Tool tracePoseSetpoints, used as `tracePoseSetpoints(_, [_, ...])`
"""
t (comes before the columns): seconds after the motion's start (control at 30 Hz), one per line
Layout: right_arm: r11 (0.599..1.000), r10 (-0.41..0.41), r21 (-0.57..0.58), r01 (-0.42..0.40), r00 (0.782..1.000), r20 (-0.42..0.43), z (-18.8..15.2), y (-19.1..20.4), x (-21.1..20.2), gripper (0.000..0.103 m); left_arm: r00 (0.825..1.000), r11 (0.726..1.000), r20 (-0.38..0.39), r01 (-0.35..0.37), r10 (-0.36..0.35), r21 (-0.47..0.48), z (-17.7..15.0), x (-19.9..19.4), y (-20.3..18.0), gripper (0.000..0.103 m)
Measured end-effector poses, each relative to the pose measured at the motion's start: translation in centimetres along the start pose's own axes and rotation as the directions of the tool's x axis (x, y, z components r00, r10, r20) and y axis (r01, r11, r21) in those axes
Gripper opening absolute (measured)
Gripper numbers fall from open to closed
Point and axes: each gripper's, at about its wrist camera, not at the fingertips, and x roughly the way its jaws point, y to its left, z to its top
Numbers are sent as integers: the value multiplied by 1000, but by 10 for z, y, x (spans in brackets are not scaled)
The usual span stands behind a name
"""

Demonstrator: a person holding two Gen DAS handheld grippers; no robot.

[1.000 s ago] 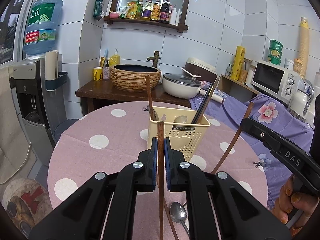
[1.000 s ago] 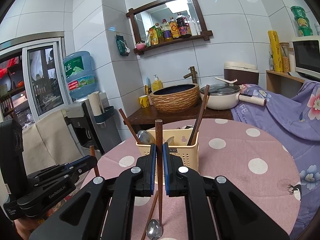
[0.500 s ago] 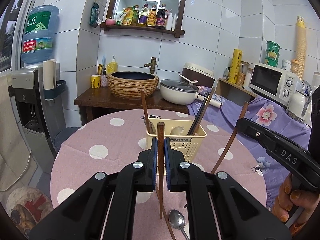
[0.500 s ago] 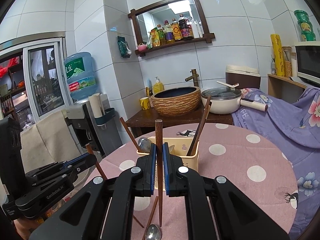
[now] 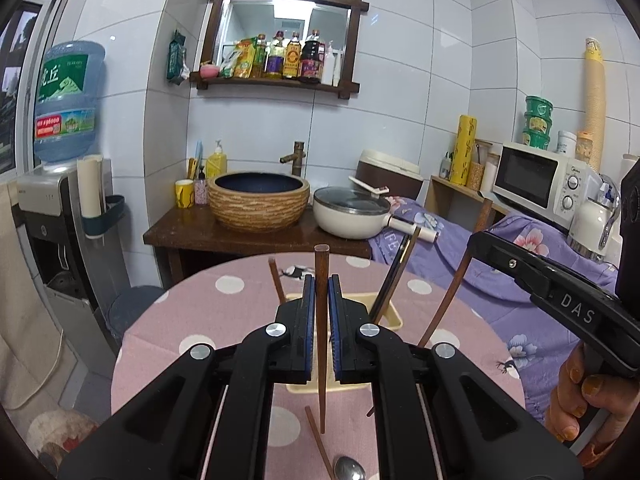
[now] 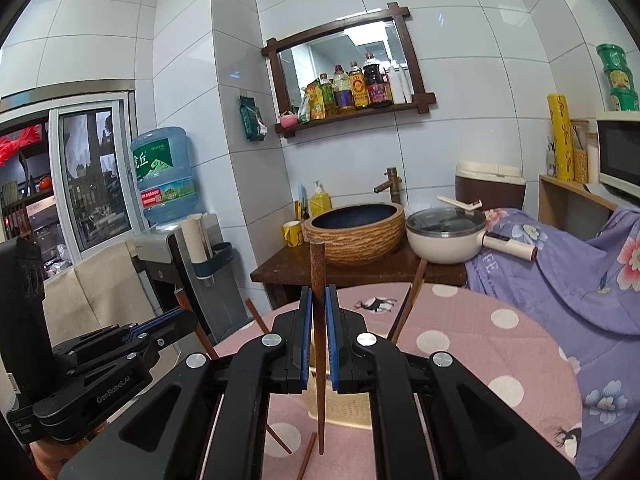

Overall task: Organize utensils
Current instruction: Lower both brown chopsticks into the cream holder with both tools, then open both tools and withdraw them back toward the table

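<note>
— Where does each chopstick sit?
— The left claw [image 5: 320,312] clamps one chopstick [image 5: 321,344] upright, pointing twelve to six; the right claw [image 6: 319,320] pinches another chopstick [image 6: 319,352] likewise, above the worktop [image 5: 192,320].

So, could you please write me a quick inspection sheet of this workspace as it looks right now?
Surface: round table under a pink cloth with white dots.
Job's things: cream utensil basket holding chopsticks; one loose chopstick and a spoon lying on the cloth.
Clutter: nothing seen on the table beyond the utensils.
Grippers: left gripper shut on an upright chopstick; right gripper shut on another chopstick; both above the basket.
Cables: nothing seen.
Surroundings: basin, lidded pan, microwave, water dispenser, bottle shelf.
</note>
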Motion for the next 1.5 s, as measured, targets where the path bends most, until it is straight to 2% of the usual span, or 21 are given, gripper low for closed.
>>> tracePoseSetpoints(0.23, [1000,-11,-1,11,999,45,46,-1,7,7,999,1000,47,17,-18,7,57,2,-7,7])
tracePoseSetpoints(0.37, [999,-32,-10,33,996,84,71,-2,15,7,996,1000,90,-9,9,7,96,11,-11,7])
tracePoseSetpoints(0.53, [995,-87,-45,93,989,120,76,-6,34,7,993,999,114,-35,33,12,117,33,-13,7])
tracePoseSetpoints(0.67, [992,-116,-42,120,989,87,55,-18,55,7,994,998,94,-59,56,20,103,58,-10,7])
tracePoseSetpoints(0.97, [990,-141,-8,141,990,-24,7,-36,89,7,997,998,-44,-60,60,12,35,112,-1,7])
tracePoseSetpoints(1.17, [989,-149,-1,149,986,-76,-18,-38,102,7,993,998,-106,-55,57,23,-3,130,-4,7])
tracePoseSetpoints(1.27, [987,-162,-1,162,984,-70,-22,-40,102,7,992,998,-117,-52,55,26,-15,133,-4,7])
tracePoseSetpoints(1.3, [987,-163,2,163,984,-73,-23,-41,102,9,992,999,-117,-50,52,21,-17,133,-3,7])
tracePoseSetpoints(1.37, [986,-166,11,168,983,-78,-27,-43,101,21,992,999,-119,-48,49,16,-20,131,0,8])
tracePoseSetpoints(1.43, [985,-170,7,171,984,-57,-30,-43,94,32,993,999,-110,-47,48,15,-22,124,2,15])
tracePoseSetpoints(1.47, [985,-171,0,171,984,-41,-32,-42,88,34,994,999,-94,-47,48,14,-24,117,4,33])
tracePoseSetpoints(1.5, [985,-170,-5,170,985,-31,-33,-41,84,38,996,999,-74,-51,52,10,-24,109,5,60])
